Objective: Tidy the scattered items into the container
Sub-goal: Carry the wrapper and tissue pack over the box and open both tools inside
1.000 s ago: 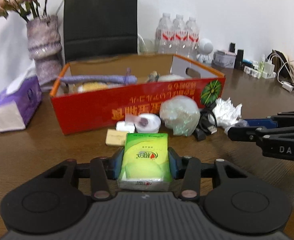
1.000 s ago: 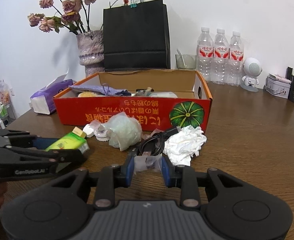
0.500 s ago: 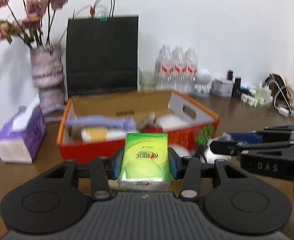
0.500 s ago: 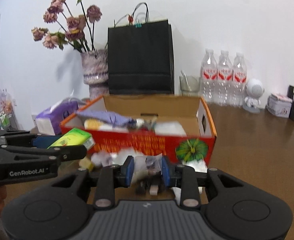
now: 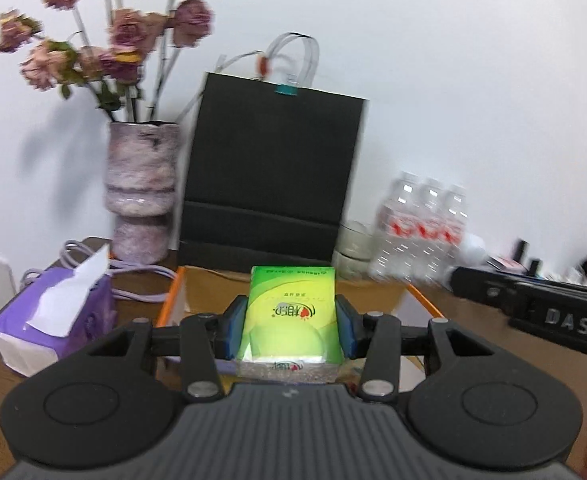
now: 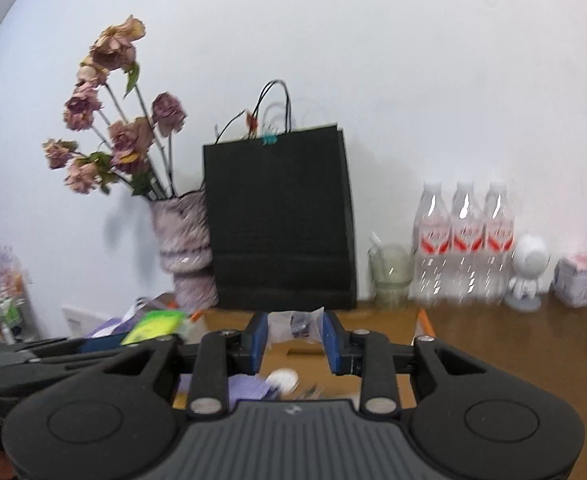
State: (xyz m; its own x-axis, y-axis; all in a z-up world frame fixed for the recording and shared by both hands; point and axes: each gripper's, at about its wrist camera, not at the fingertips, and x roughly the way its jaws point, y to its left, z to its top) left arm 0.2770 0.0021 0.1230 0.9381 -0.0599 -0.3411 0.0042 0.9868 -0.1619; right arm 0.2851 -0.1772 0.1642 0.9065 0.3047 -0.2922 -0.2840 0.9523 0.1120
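The worktop (image 6: 533, 344) is carrying a black bag (image 5: 273, 176) standing against the white wall, with a vase (image 5: 141, 188) of dried flowers (image 5: 105, 52) sitting just left of it and three water bottles (image 6: 463, 244) lining up to its right. In front of the bag the box (image 5: 419, 300) is lying open, its orange rim and brown inner wall showing behind both tools; in the right wrist view a purple thing and a white round thing are resting inside it, too blurred to name. A purple tissue box (image 5: 53, 320) is sitting on the worktop left of the box, a white sheet sticking up from it. The left gripper (image 5: 291, 326) is holding a green tissue pack (image 5: 291, 312), its blue fingers (image 5: 233, 330) pressing on the pack's two sides, the pack hanging in front of the box's near edge, above the worktop. The right gripper (image 6: 295, 338) is showing at the right edge of the left view as a dark bar. Its fingers (image 6: 257, 340) are standing narrow and clamping a small clear packet (image 6: 293, 326) with something dark inside, the packet hanging over the box. A white robot figure (image 6: 527, 272) is standing right of the bottles, and a glass cup (image 6: 389, 276) is sitting between bag and bottles
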